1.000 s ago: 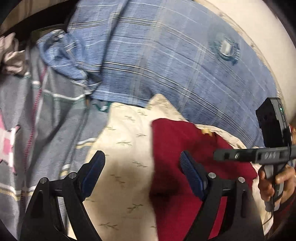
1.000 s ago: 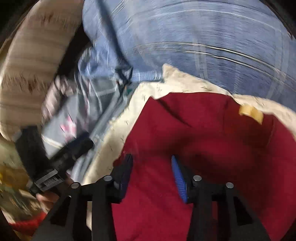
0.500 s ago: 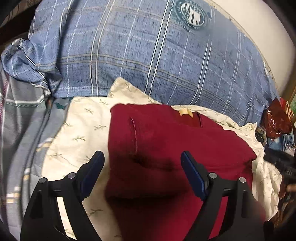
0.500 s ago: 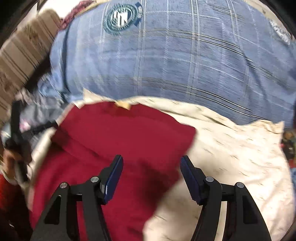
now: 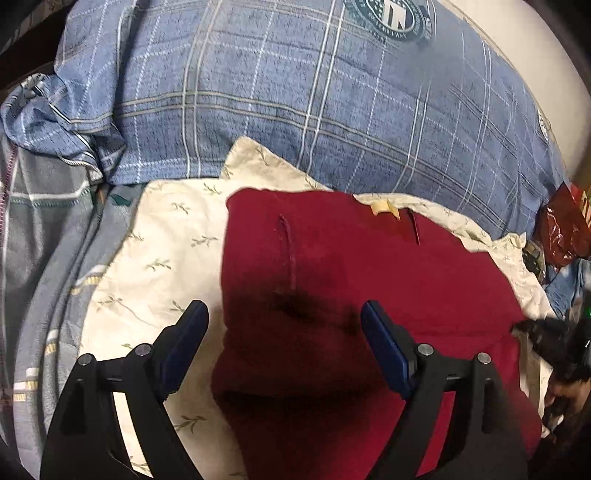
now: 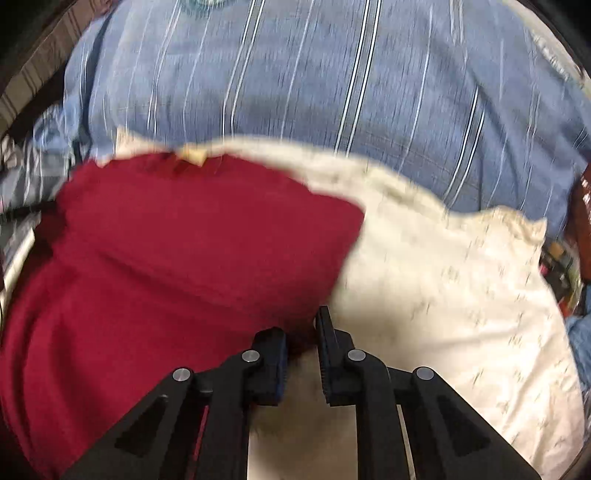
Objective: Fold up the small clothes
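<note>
A big blue plaid pillow [image 5: 332, 122] with a round badge [image 5: 391, 16] lies across the back. In front of it lies a cream cloth [image 5: 162, 258] with small leaf prints. On the left is a grey striped blanket [image 5: 40, 229]. A pale wall [image 5: 528, 55] shows at the upper right. The light is dim and warm.

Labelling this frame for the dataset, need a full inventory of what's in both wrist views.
red garment: 1, dark red, lying on the cream cloth, centre
tag: 1, yellowish, at the garment's far edge
cream cloth: 1, cream with a small leaf print, under the garment
blue plaid bedding: 1, blue with pale lines and a round crest, behind the cloth
grey striped fabric: 1, grey, left of the cloth
red wrapper: 1, shiny red, far right
left hand-held gripper: 1, black with blue pads, open over the garment
right hand-held gripper: 1, black, nearly closed at the garment's right edge; grip unclear
</note>
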Demonstrator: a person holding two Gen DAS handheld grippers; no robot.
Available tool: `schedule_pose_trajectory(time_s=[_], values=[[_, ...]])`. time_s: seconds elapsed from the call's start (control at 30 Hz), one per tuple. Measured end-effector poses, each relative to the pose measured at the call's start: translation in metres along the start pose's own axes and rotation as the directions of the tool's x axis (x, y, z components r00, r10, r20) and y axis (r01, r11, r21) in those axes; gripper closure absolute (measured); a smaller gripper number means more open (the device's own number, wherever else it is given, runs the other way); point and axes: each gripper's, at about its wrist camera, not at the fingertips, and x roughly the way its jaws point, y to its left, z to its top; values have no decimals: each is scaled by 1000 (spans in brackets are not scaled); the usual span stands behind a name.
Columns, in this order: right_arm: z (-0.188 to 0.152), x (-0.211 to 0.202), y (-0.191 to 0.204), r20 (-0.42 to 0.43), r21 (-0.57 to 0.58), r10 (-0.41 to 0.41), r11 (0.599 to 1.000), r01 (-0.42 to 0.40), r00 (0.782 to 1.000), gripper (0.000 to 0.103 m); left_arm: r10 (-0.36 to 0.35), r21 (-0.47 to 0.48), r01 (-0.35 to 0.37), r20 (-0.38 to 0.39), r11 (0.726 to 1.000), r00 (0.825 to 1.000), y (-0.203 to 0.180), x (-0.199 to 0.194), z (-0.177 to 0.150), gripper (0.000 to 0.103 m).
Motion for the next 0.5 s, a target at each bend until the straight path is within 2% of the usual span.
schedule_pose_trajectory(time_s=[0.13,0.17,0.27,0.33,0.4,0.5], values=[[-6,-14,-10,-29,23,18,1000,-17,999,89,3,10,-4,42,1000,999,-1,-11,1,18],[-7,-25,-14,-12,40,24,999,-24,1000,85,11,16,-12,53,1000,999,-2,-13,1,18],[-3,-52,-27,66,124,77,989,-84,995,65,-9,9,8,61,1000,998,-2,-14,4,18],[10,-59,-26,111,154,110,980,-126,988,59,-17,0,17,61,1000,998,-1,-11,6,18],[27,-50,-18,122,150,136,977,-154,983,58,-4,-7,4,55,1000,998,1,-5,6,18],[51,-12,-1,86,132,116,983,-127,989,59,30,-18,-30,16,999,999,10,8,2,18]])
